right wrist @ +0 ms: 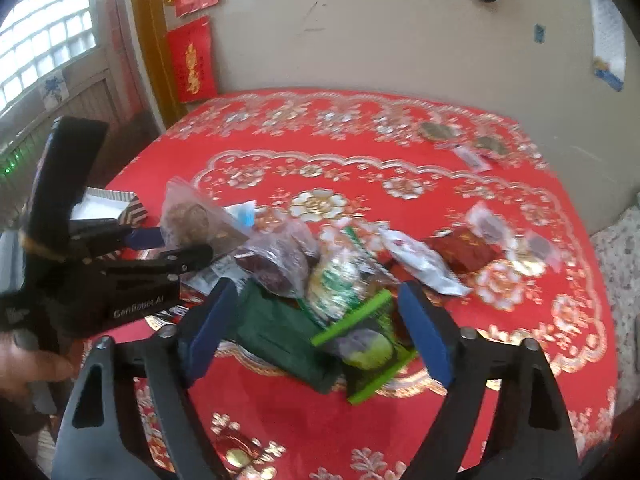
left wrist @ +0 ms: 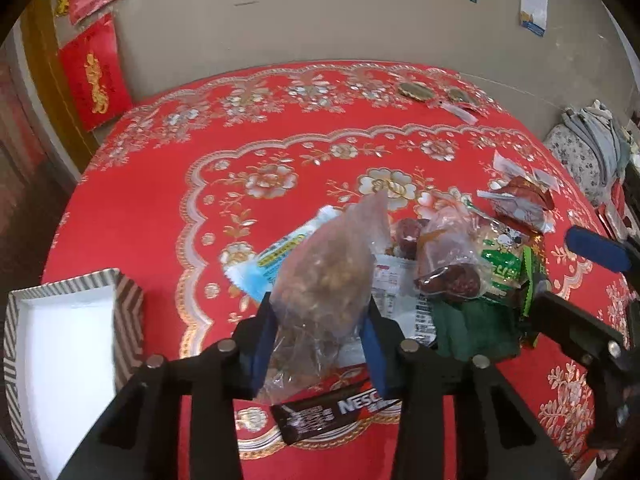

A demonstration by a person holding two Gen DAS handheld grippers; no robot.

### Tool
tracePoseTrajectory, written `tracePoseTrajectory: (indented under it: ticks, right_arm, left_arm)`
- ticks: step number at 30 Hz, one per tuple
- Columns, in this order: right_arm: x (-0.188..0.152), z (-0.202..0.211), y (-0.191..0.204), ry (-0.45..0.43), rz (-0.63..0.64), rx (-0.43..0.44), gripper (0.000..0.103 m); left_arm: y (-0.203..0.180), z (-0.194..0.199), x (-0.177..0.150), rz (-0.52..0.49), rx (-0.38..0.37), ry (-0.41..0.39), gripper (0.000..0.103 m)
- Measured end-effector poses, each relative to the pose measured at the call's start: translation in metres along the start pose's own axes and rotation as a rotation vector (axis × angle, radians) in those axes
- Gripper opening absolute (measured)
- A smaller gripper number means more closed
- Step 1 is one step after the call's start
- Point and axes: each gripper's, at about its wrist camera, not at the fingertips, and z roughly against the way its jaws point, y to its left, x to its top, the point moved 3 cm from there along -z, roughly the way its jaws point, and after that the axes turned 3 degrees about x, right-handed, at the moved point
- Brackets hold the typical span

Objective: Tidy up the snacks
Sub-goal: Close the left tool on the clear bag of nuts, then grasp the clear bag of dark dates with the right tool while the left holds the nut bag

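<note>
So the left gripper (left wrist: 320, 332) is pinching a clear bag of brown nutty snacks (left wrist: 324, 276), blue pads pressing in on both sides, bag sticking up and out ahead of the fingers. The striped box (left wrist: 128, 312) is sitting off to that gripper's left, looking empty. The rest of the snack pile (left wrist: 448, 264) is lying just ahead and to its right on the red tablecloth (left wrist: 160, 208).

The right gripper (right wrist: 320, 332) is standing wide, jaws straddling a dark green packet (right wrist: 276, 340) and a green-edged packet (right wrist: 372, 356) without pressing on either.

What's worrying me: the left pads are only squeezing thin, loose plastic, so the bag could be slipping out on the way to the box. And the right jaws are spanning two packets at once, so closing there might be grabbing both or flicking one off sideways. Both tools are also crowding the same pile, so a bump seems likely.
</note>
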Motion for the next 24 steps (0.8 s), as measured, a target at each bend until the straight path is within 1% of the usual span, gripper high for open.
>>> tracePoseTrajectory:
  ticks: [3, 5, 7, 13, 17, 18, 19, 22, 23, 24]
  right_arm:
    - [0.007, -0.012, 0.005, 0.027, 0.004, 0.022, 0.082]
    - [0.013, -0.020, 0.010, 0.052, -0.007, 0.064, 0.082]
    - [0.019, -0.029, 0.014, 0.074, -0.023, 0.080, 0.082]
    - [0.032, -0.058, 0.015, 0.157, -0.062, 0.051, 0.082]
    - [0.033, -0.080, 0.014, 0.214, -0.094, 0.060, 0.082]
    - [0.033, -0.083, 0.014, 0.214, -0.090, 0.056, 0.082]
    - [0.033, -0.085, 0.015, 0.218, -0.084, 0.047, 0.076]
    - [0.029, -0.091, 0.018, 0.250, -0.076, 0.066, 0.058]
    - [0.027, -0.093, 0.020, 0.266, -0.076, 0.081, 0.058]
    - [0.027, -0.093, 0.020, 0.258, -0.074, 0.088, 0.058]
  left_arm:
    - [0.010, 0.005, 0.000, 0.030, 0.013, -0.016, 0.041]
    - [0.015, 0.009, 0.000, 0.041, 0.028, -0.025, 0.041]
    - [0.018, 0.012, 0.000, 0.046, 0.040, -0.033, 0.041]
    - [0.027, 0.019, 0.001, 0.055, 0.056, -0.050, 0.041]
    - [0.032, 0.021, 0.001, 0.059, 0.064, -0.055, 0.041]
    - [0.033, 0.022, 0.001, 0.059, 0.068, -0.057, 0.041]
    - [0.034, 0.023, 0.000, 0.062, 0.071, -0.060, 0.041]
    - [0.038, 0.024, -0.001, 0.070, 0.073, -0.060, 0.041]
    - [0.039, 0.024, -0.001, 0.072, 0.075, -0.060, 0.041]
    - [0.040, 0.024, -0.002, 0.074, 0.077, -0.060, 0.041]
